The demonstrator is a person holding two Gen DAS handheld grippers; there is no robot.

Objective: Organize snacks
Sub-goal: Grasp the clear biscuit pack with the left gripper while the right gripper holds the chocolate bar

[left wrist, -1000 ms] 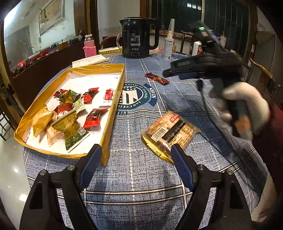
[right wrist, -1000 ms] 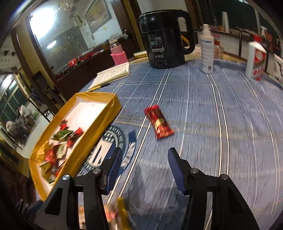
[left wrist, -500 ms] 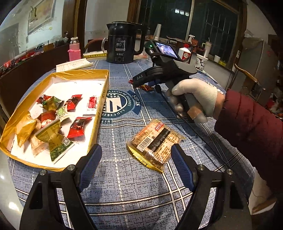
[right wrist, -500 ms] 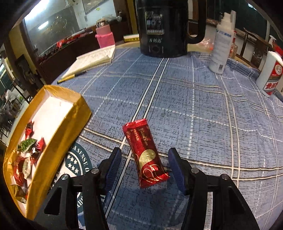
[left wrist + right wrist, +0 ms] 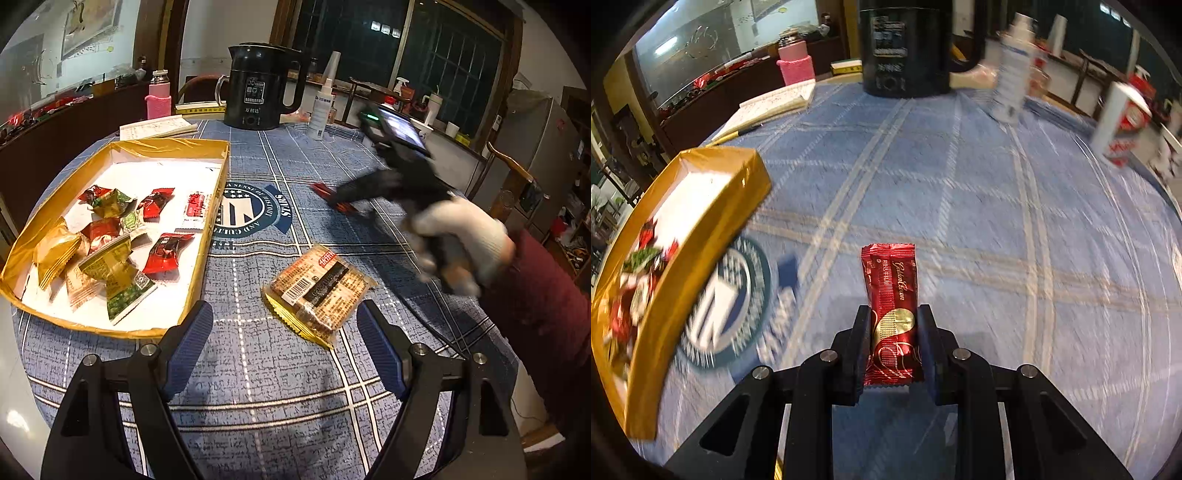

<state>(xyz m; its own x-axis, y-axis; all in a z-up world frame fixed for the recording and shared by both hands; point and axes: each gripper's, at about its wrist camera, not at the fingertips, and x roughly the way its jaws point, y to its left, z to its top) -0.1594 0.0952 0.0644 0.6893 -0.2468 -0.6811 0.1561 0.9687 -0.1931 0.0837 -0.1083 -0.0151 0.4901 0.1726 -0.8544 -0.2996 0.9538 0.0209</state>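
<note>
A red foil snack bar [image 5: 890, 273] lies lengthwise between the jaws of my right gripper [image 5: 892, 314]. The jaws are closing and both pads touch its sides. In the left wrist view the right gripper [image 5: 334, 197] is blurred, tilted down over that bar [image 5: 320, 189] on the blue cloth, held by a white-gloved hand [image 5: 458, 236]. My left gripper [image 5: 282, 314] stands open just above a gold-edged biscuit pack [image 5: 319, 291], not touching it. The gold tray [image 5: 218, 206] on the left holds several wrapped snacks.
A black kettle [image 5: 262, 92], a spray bottle [image 5: 321, 110], a pink bottle [image 5: 159, 99] and a notebook [image 5: 159, 127] stand at the table's far side. A red-and-white box [image 5: 1123, 122] sits at the far right. The gold tray [image 5: 701, 236] is left of the bar.
My right gripper came down over the red bar and its jaws narrowed onto the bar's sides. The left gripper stayed open near the biscuit pack, shifting only slightly.
</note>
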